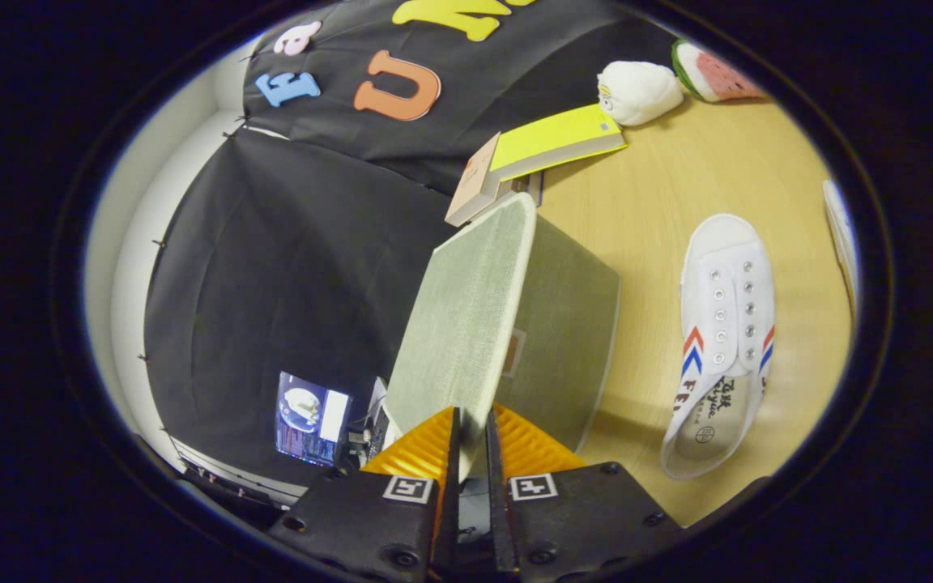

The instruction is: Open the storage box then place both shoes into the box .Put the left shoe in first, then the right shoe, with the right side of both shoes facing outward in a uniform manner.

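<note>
The hand-held gripper (467,441) has its two orange ribbed fingers (426,447) drawn narrow, pinching the near edge of the grey-green woven fabric lid (466,316) of the storage box between them, with both pads pressing on the lid's thin rim. The lid stands raised and tilted, lifted away from the grey-green fabric storage box (568,340), whose side panel lies just beyond the fingers on the light wooden tabletop (645,202). Beside the box, apart from it, a white canvas lace-less shoe with red and blue chevron stripes (722,340) lies on the tabletop, its opening toward the gripper and its toe pointing away. A sliver of another white object (839,227) shows past the shoe; what it is cannot be told. Beyond the box a yellow-covered book (555,142) rests on a pale cardboard box (475,182). Farther off sit a white plush toy (638,91) and a watermelon-slice plush (713,73). A small lit screen (311,417) glows below the black cloth wall.
</note>
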`<state>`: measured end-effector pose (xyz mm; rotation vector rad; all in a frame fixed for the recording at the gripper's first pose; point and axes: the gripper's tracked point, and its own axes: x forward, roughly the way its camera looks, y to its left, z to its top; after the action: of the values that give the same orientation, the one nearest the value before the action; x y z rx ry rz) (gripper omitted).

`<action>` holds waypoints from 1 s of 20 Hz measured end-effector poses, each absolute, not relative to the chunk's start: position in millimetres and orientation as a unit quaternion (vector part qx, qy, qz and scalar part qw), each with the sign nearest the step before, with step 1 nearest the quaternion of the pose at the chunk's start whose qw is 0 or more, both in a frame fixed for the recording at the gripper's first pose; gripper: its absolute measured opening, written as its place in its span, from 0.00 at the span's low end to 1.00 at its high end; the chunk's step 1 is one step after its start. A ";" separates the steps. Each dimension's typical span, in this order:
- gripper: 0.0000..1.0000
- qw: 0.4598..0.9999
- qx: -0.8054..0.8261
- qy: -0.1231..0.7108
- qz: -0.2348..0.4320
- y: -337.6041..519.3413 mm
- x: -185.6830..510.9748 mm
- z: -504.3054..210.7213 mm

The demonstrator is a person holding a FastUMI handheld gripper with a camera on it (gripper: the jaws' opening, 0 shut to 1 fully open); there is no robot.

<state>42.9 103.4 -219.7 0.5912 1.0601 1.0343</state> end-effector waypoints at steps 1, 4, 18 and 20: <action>0.17 0.696 0.273 0.476 0.463 104.8 40.9 -213.8; 0.05 0.708 0.261 0.471 0.458 107.5 39.1 -199.2; 0.05 0.753 0.138 0.357 0.536 287.3 -17.4 -46.0; 0.08 0.762 0.109 0.349 0.535 316.3 -23.9 -51.8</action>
<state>-23.9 316.3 -51.8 0.2371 0.7594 1.1631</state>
